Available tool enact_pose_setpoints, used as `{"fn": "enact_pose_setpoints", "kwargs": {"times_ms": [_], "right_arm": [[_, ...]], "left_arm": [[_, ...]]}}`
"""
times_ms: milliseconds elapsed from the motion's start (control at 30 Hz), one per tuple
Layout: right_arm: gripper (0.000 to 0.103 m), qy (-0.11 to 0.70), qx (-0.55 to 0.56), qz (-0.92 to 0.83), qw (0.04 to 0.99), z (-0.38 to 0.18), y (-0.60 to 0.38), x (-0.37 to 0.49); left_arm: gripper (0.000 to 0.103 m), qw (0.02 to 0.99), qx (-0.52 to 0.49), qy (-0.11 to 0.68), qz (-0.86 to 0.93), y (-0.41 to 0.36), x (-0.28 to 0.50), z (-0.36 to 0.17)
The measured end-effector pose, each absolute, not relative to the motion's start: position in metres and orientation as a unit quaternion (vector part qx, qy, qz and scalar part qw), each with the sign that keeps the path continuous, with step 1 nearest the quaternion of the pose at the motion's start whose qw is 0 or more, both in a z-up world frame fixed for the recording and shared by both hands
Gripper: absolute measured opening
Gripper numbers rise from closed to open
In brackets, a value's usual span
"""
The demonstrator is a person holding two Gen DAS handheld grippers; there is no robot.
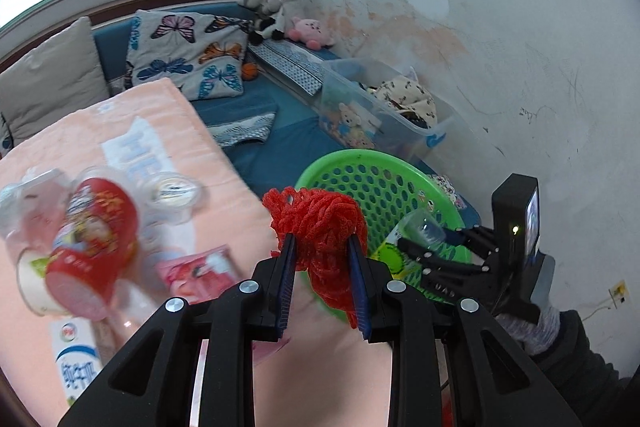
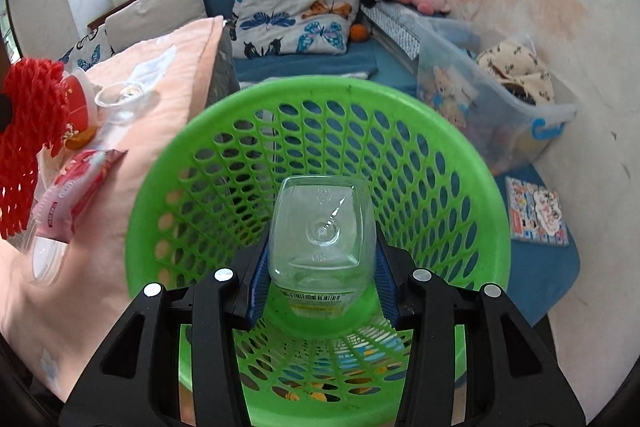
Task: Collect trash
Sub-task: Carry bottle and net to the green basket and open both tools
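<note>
My left gripper (image 1: pixel 322 245) is shut on a bundle of red netting (image 1: pixel 320 227), held above the pink-covered table's edge, just left of the green perforated basket (image 1: pixel 360 179). The same red netting (image 2: pixel 28 131) shows at the far left of the right wrist view. My right gripper (image 2: pixel 322 227) is shut on a clear plastic bottle (image 2: pixel 322 227), bottom facing the camera, held inside the mouth of the green basket (image 2: pixel 180 155). In the left wrist view the right gripper (image 1: pixel 424 239) and its bottle (image 1: pixel 420 227) sit over the basket's right side.
On the pink cloth (image 1: pixel 168 115) lie a red noodle cup (image 1: pixel 92 243), clear plastic cups (image 1: pixel 176 189), a pink wrapper (image 1: pixel 200 267) and a milk carton (image 1: pixel 76 359). A clear storage bin (image 1: pixel 384 115) stands by the wall. Cushions and plush toys (image 1: pixel 276 7) sit behind.
</note>
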State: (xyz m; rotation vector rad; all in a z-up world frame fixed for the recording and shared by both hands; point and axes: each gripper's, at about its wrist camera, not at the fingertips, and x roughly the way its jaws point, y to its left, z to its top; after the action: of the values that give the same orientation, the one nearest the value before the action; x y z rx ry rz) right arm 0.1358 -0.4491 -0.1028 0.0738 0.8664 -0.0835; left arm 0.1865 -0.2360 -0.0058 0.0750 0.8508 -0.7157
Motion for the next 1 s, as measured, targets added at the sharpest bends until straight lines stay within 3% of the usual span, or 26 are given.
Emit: {"fn": "enact_pose_setpoints", "kwargs": {"times_ms": [333,633,1000], "right_arm": [[0.051,0.413,0.056,-0.043,0.908,-0.101,-0.464,0.127],[0.066,0.385,0.052,-0.050,0.920,-0.080,-0.466,0.097],[0.074,0.378,0.056,-0.054,0.923,-0.073,-0.466,0.076]], "left_arm": [[0.025,0.834,0.064,0.418,-0.354,-0.277,0.195,-0.021],[0.027,0.821,0.085,0.436,-0.358,-0.304,0.196,-0.040],[0.037,0.814,0.094,0.450,-0.355,-0.318,0.195,-0.054]]}}
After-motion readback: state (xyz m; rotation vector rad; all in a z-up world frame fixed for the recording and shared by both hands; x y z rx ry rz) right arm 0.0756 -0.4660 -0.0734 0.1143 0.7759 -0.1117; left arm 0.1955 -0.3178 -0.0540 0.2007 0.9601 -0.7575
